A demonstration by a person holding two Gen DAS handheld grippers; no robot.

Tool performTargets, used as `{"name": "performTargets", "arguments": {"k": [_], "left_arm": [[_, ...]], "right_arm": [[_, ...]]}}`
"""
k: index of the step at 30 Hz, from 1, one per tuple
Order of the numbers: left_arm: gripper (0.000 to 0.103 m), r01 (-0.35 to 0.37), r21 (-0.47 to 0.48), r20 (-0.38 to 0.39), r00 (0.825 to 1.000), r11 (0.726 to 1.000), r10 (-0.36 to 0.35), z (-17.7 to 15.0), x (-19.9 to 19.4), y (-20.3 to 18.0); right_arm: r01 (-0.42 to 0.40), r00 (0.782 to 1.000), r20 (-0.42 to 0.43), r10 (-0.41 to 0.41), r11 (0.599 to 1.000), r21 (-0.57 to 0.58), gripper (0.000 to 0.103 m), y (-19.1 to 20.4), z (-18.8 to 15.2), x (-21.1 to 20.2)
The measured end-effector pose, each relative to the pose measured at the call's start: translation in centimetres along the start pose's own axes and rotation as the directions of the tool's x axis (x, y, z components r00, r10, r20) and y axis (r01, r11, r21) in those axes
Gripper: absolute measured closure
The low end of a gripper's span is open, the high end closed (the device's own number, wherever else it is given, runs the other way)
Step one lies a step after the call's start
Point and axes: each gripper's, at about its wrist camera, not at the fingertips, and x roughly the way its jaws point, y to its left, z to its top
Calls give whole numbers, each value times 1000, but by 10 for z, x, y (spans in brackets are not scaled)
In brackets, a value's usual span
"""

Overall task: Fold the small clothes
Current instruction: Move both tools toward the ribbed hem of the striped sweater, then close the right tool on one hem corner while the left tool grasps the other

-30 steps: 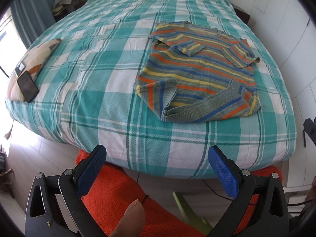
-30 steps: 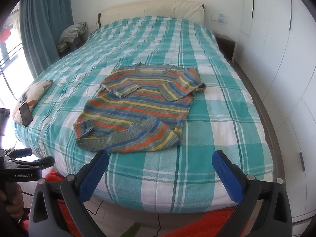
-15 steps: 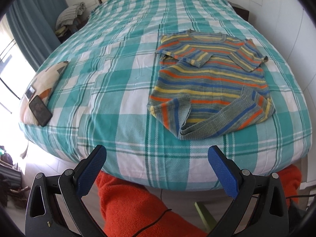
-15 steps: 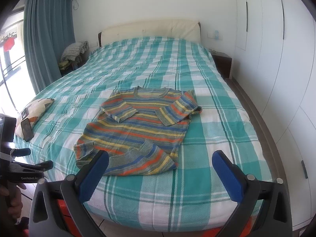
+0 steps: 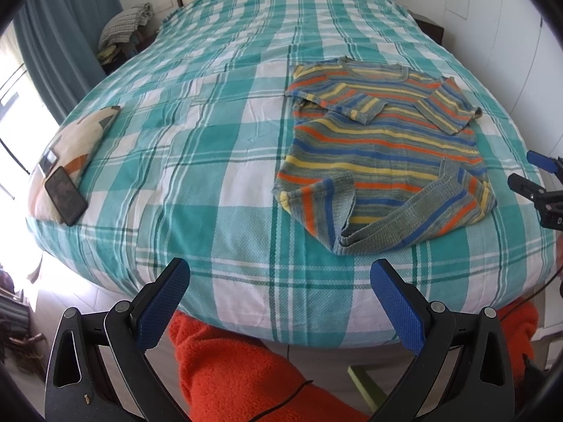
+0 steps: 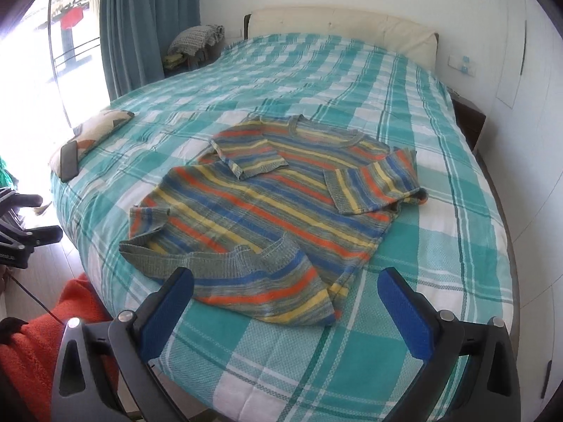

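Note:
A small striped knit sweater (image 5: 383, 154) lies on the teal plaid bed (image 5: 218, 161), sleeves folded in over the chest and the hem turned up. It also shows in the right wrist view (image 6: 278, 207). My left gripper (image 5: 281, 302) is open and empty above the bed's near edge, left of the sweater. My right gripper (image 6: 286, 307) is open and empty, just short of the sweater's turned-up hem (image 6: 246, 274). The right gripper also shows at the right edge of the left wrist view (image 5: 538, 190).
A black phone (image 5: 65, 196) rests on a patterned cushion (image 5: 75, 140) at the bed's left edge. Orange fleece (image 5: 239, 376) is below the grippers. A curtain (image 6: 147, 24) and a bedside pile of clothes (image 6: 195, 40) stand far left; white wardrobes (image 6: 527, 112) line the right.
Both grippers have moved forward and up toward the bed. The sweater looks nearer in both views. It has not been touched or moved.

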Motion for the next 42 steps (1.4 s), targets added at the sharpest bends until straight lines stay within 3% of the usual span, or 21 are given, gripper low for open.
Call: {"name": "performTargets", "arguments": {"k": [2, 3, 7, 8, 9, 11, 15, 17, 19, 20, 23, 24, 27, 30, 32, 35, 36, 37, 39, 40, 42], "left_arm": [[1, 4, -25, -3, 1000, 1000, -4, -5, 0, 8], [1, 10, -39, -6, 1000, 999, -10, -7, 0, 11], [1, 31, -79, -30, 999, 996, -34, -18, 6, 22], [1, 32, -85, -42, 998, 996, -36, -21, 8, 25], [1, 29, -90, -51, 998, 995, -34, -24, 10, 29], [1, 15, -102, -46, 999, 995, -20, -30, 8, 40], [1, 9, -137, -24, 1000, 991, -13, -43, 8, 64], [1, 30, -151, -22, 999, 988, -34, -44, 15, 68], [1, 66, -156, -35, 997, 986, -72, -39, 27, 66], [1, 97, -160, -35, 994, 982, -104, -33, 33, 63], [1, 181, -175, -22, 982, 968, -188, -11, 51, 53], [1, 199, -167, -18, 979, 966, -205, -1, 57, 48], [1, 226, -66, -1, 974, 972, -227, 27, 79, 25], [1, 228, 123, 26, 972, 966, -233, 48, 102, -7], [1, 218, 242, 25, 973, 945, -231, 56, 120, -29], [2, 260, 334, -65, 965, 906, -253, 57, 149, -51], [12, 300, 350, -99, 954, 887, -284, 53, 154, -55], [41, 341, 363, -127, 940, 867, -317, 47, 154, -56], [72, 417, 376, -159, 909, 827, -385, 35, 141, -49], [84, 452, 381, -171, 892, 807, -419, 28, 130, -41], [90, 507, 383, -200, 862, 772, -467, 9, 108, -20]], "right_arm": [[-47, 996, -77, 47, 999, 9, 9, -14, 10, 38], [-79, 990, -114, 80, 997, 11, 26, -19, 14, 57], [-143, 955, -268, 129, 989, -34, 64, -17, 17, 123], [-175, 940, -302, 157, 984, -34, 95, -14, 15, 133], [-207, 929, -320, 187, 978, -30, 99, -11, 12, 136], [-280, 924, -287, 252, 958, -59, 99, 1, 9, 110], [-432, 886, -273, 374, 879, -200, 99, 24, -27, 20], [-417, 891, -302, 341, 877, -240, 99, 23, -58, -8], [-363, 906, -308, 291, 908, -210, 97, 8, -86, -18], [-327, 915, -298, 272, 932, -155, 91, -5, -97, -18], [-235, 938, -246, 246, 969, 76, 44, -42, -118, -16], [-217, 946, -209, 247, 963, 157, 38, -51, -121, -15], [-272, 936, -113, 334, 888, 370, 38, -68, -127, -11], [-329, 899, -73, 431, 777, 537, 38, -72, -134, 10], [-340, 890, -50, 452, 734, 588, 38, -72, -139, 23], [-379, 870, -15, 493, 687, 620, 38, -63, -143, 39], [-410, 855, 10, 519, 664, 625, 38, -59, -144, 42], [-436, 841, 26, 541, 648, 625, 39, -55, -143, 44], [-452, 832, 25, 555, 651, 609, 52, -49, -139, 44], [-453, 831, 14, 556, 662, 598, 63, -46, -137, 41], [-451, 835, -6, 550, 690, 566, 75, -44, -135, 30]]}}
